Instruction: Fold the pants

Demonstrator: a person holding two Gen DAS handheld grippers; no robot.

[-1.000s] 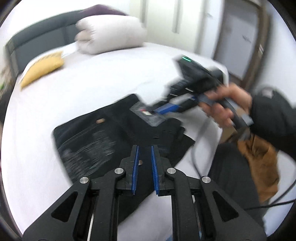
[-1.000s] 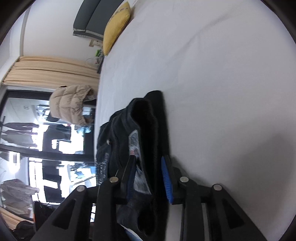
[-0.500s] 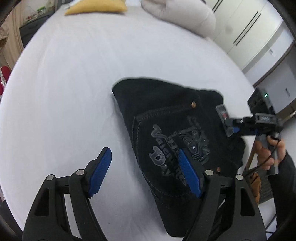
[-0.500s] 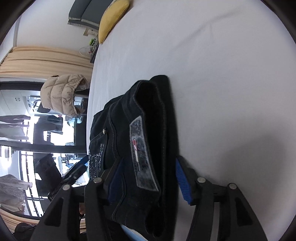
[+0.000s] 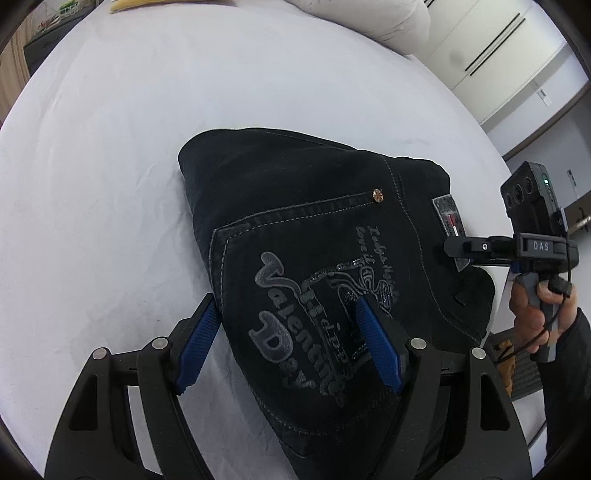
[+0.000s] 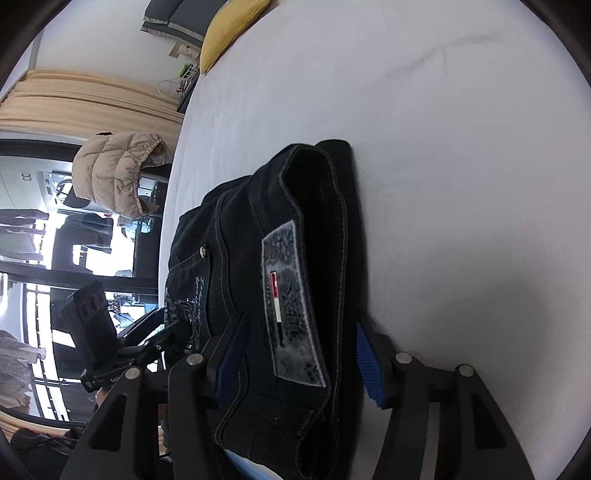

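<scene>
Black jeans [image 5: 314, 236] lie folded in a compact stack on the white bed, back pocket with grey lettering facing up. My left gripper [image 5: 291, 347] is open, its blue pads straddling the near edge of the stack. My right gripper [image 6: 299, 354] is open too, its jaws standing either side of the waistband end with the grey label [image 6: 291, 302]. The right gripper also shows in the left wrist view [image 5: 461, 247] at the waistband, held by a hand.
The white bed sheet [image 5: 129, 129] spreads around the jeans. A yellow pillow [image 6: 229, 29] and a white duvet roll [image 5: 369, 18] lie at the far end. A beige puffer jacket [image 6: 118, 173] hangs beside the bed by the window.
My left gripper has gone from shut to wide open and moved down over the folded jeans. My right gripper has opened wider around the waistband end.
</scene>
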